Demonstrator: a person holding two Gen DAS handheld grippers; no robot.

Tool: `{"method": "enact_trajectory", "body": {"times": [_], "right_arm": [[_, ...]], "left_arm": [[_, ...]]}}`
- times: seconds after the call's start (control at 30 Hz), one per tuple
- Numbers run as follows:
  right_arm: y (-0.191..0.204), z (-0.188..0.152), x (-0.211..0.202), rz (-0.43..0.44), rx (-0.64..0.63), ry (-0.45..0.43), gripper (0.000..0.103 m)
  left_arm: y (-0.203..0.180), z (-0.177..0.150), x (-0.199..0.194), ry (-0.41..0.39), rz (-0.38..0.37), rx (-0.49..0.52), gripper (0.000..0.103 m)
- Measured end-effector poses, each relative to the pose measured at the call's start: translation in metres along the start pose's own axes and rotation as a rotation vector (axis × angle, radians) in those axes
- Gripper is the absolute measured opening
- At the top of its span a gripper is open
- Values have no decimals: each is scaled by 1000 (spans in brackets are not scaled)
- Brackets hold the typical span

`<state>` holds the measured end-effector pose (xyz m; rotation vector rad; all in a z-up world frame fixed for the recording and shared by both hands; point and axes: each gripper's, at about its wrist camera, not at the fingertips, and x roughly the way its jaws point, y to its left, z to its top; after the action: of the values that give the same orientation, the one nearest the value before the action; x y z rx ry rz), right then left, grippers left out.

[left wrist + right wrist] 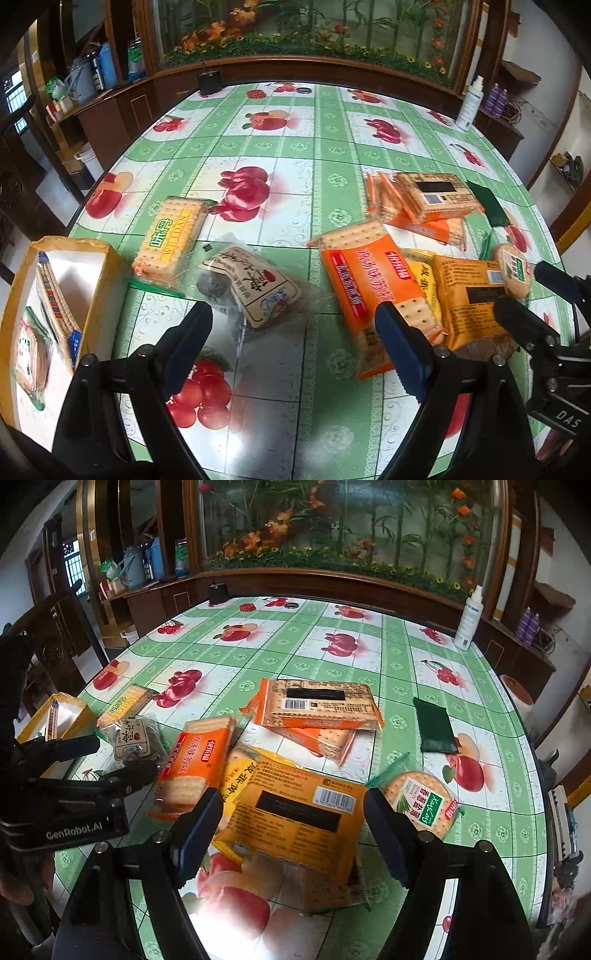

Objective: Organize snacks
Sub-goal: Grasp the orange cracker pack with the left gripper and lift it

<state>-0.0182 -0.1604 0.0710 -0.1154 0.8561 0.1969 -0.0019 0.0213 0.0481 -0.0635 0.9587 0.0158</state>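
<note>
Orange cracker packs, four loose.

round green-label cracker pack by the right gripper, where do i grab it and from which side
Grip the round cracker pack across its disc, pads on opposite curved edges, coming down from above with the right gripper. It lies flat on the tablecloth, its left edge close to the yellow-orange pack, so avoid the thin crimped green ends.

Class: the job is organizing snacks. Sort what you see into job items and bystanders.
Job: yellow box; orange cracker pack; round cracker pack; clear-wrapped cake.
Lying about: spray bottle; dark green pouch; black holder.
</note>
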Motion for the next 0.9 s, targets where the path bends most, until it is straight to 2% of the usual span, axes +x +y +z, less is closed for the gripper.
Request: {"method": "enact_trajectory", "body": {"times": [0.4,0.57,0.63,0.7,0.8,0.83,0.9], "right_arm": [[-1,-2,0,2,3,2,79],[-1,-2,-1,-1,6,4,79],[-3,-3,0,-3,11,4,79],[-7,-4,1,-7,20,9,79],[-14,-4,1,-15,35,14,79],[-16,-5,1,-17,39,14,79],[-20,-5,1,-18,47,15,79]], "left_arm": [[30,-1,12,13,59,-58,90],[39,-1,22,30,118,-44,90],[44,0,26,33,117,-46,90],[48,1,29,29,138,-50,90],[59,6,34,28,221,-51,90],[63,7,35,32,228,-66,90],[70,9,33,42,168,-110,90]]}}
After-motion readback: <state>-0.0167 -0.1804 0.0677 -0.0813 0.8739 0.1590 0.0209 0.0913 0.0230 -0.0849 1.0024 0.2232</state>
